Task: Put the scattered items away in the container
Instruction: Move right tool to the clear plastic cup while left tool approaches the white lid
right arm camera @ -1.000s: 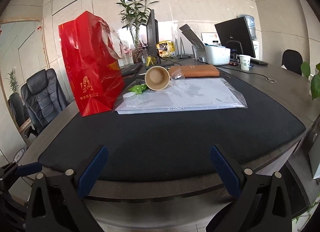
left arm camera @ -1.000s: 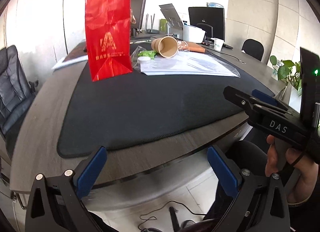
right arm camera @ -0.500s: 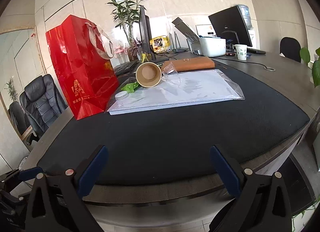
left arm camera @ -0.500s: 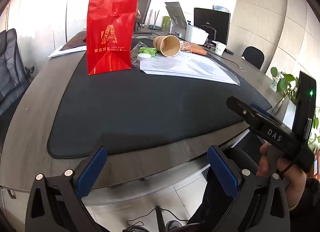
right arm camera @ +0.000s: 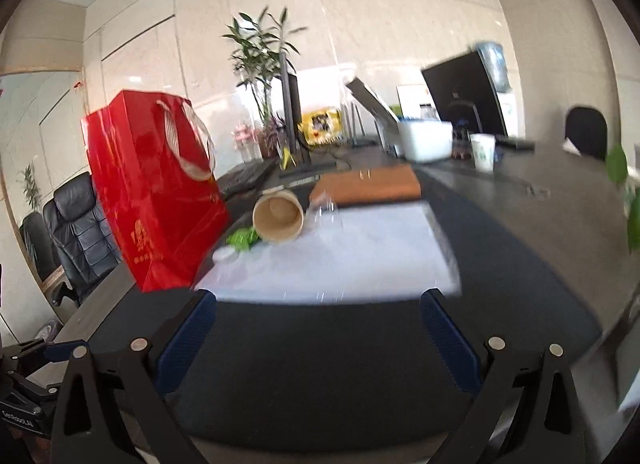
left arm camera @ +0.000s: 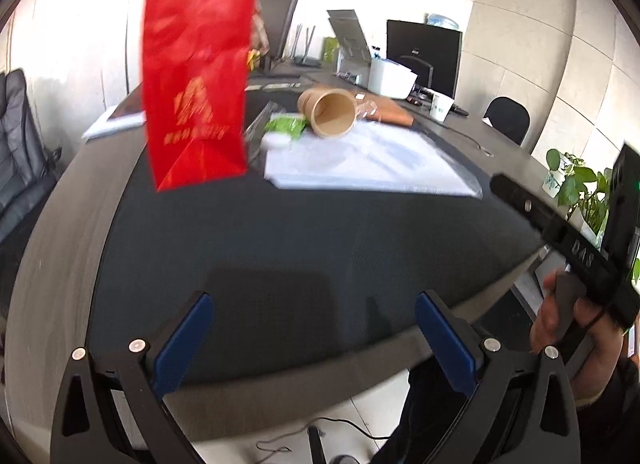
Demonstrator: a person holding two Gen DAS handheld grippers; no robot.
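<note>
We hold both tongs, left (left arm camera: pixel 310 334) and right (right arm camera: pixel 318 338), spread and empty over the tabletop's (right arm camera: pixel 520 224) near edge. Farther in, a cup (right arm camera: pixel 279 217) lies tipped beside a green packet (right arm camera: pixel 242 239); the red bag (right arm camera: pixel 154 192) stands toward the left edge.

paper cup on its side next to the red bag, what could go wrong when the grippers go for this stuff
The paper cup lies on its side on the slick plastic sleeve, so a nudge could roll it away. The red bag stands tall and upright; an item pushed in from the side might tip it. A clear plastic cup beside the paper cup is hard to see and could be crushed. Both the left hand-held gripper and the right hand-held gripper are open and empty.
</note>
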